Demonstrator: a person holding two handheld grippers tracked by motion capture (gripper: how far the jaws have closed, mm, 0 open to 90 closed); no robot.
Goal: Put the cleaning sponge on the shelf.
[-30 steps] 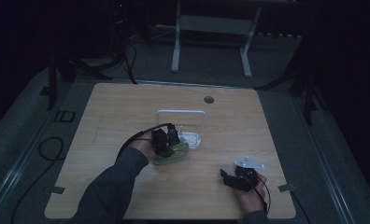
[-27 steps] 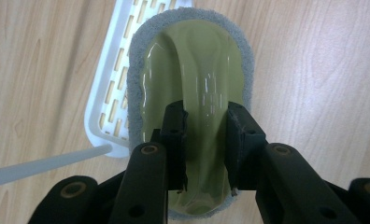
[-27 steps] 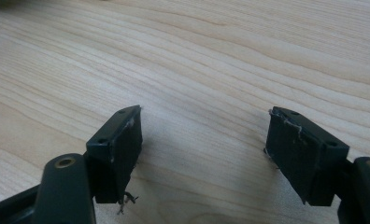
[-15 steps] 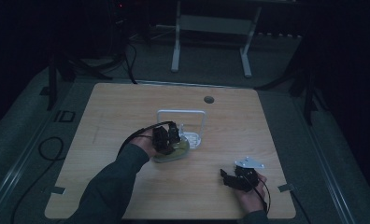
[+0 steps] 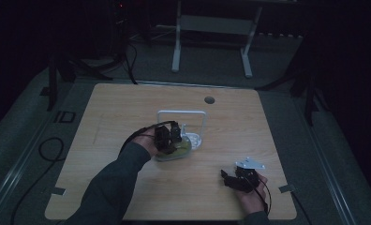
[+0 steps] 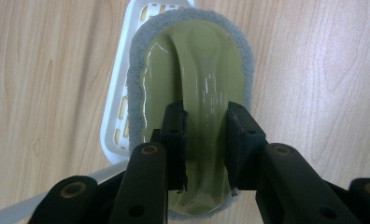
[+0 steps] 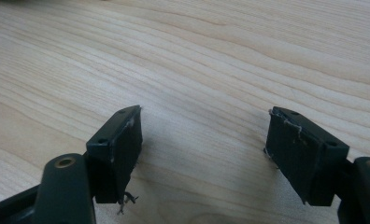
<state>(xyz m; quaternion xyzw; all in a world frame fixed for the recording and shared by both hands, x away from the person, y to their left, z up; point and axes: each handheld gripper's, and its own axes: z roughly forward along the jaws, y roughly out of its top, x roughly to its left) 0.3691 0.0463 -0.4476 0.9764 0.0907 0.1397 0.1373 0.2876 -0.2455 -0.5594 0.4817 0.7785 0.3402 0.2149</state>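
A green scrubber (image 6: 197, 79) with a grey pad around its edge lies partly over a white slotted dish (image 6: 115, 116). My left gripper (image 6: 206, 121) points down on it, its jaws pressed on either side of the scrubber's raised green handle. In the high view the left gripper (image 5: 167, 136) sits on the scrubber (image 5: 179, 151) at the table's middle. Near the front right, my right gripper (image 5: 235, 180) rests low over the wood. Its jaws stand wide apart in the right gripper view (image 7: 204, 135) with bare table between them.
A white wire frame (image 5: 181, 113) stands upright just behind the dish (image 5: 194, 139). A round cable hole (image 5: 209, 100) is at the back of the wooden table (image 5: 127, 108). Dark floor, cables and a stand's legs surround the table.
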